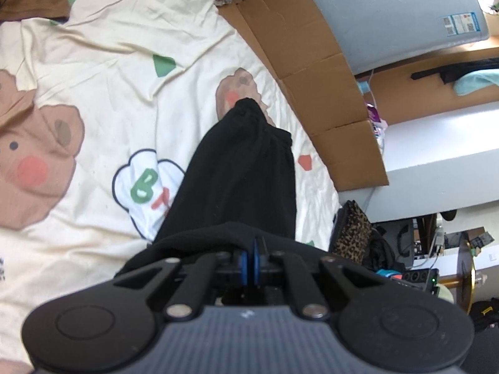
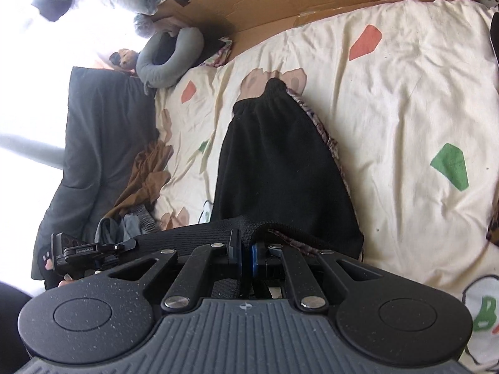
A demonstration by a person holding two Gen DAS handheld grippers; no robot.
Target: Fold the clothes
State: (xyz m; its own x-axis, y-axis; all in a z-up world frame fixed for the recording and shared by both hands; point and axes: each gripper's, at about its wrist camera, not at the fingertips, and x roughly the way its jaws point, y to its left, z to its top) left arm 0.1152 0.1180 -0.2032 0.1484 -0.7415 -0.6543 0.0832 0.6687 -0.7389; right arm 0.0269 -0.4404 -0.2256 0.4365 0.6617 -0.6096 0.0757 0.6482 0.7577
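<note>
Stretching straight away from both tools, the black trousers (image 1: 243, 168) lie lengthwise on the cartoon-print duvet (image 1: 124, 71), their near end clamped in the left gripper (image 1: 249, 263) and the right gripper (image 2: 246, 257), cuffs farthest off.

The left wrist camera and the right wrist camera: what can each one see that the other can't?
Only the left wrist view shows the leopard-print bag beside the bed and the grey panel above the cardboard. Only the right wrist view shows the grey neck pillow and a dark jacket. Both show the black pants on the cartoon bedsheet, with the left gripper and right gripper each shut on them.
</note>
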